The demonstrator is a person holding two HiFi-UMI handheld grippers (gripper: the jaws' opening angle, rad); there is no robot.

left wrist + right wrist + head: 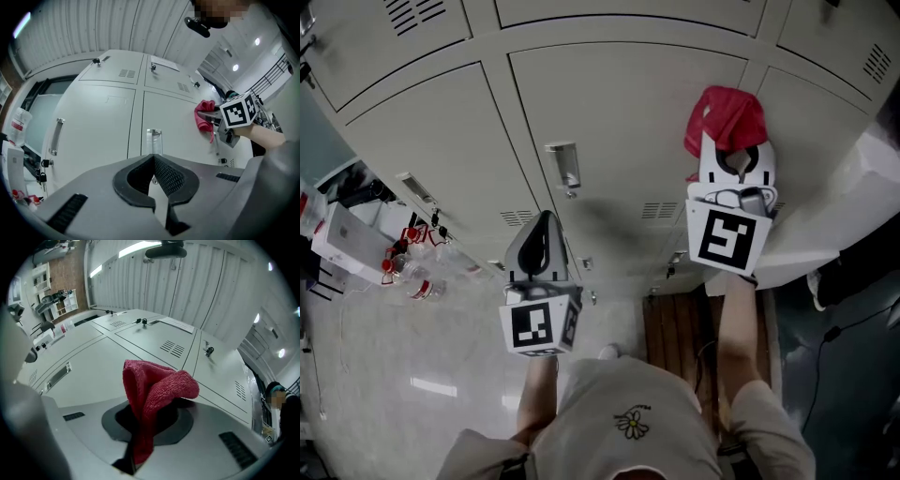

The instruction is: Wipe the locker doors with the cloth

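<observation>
one cloth (727, 117) in right hand-held gripper (736, 157)

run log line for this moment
right gripper: shut on red terry cloth | left gripper: shut, empty | grey metal locker doors: contact unclear

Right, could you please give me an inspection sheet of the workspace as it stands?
Surface: grey locker doors, all shut; no marks made out.
Job's things: red cloth, bunched, held up by a door; contact unclear.
Clutter: bottles and a white box on the floor at left.
Grippers: right gripper shut on the cloth; left gripper shut, empty, away from the doors.
Cables: a dark cable on the floor at right.
Surroundings: glossy floor; wooden slats below the lockers.
</observation>
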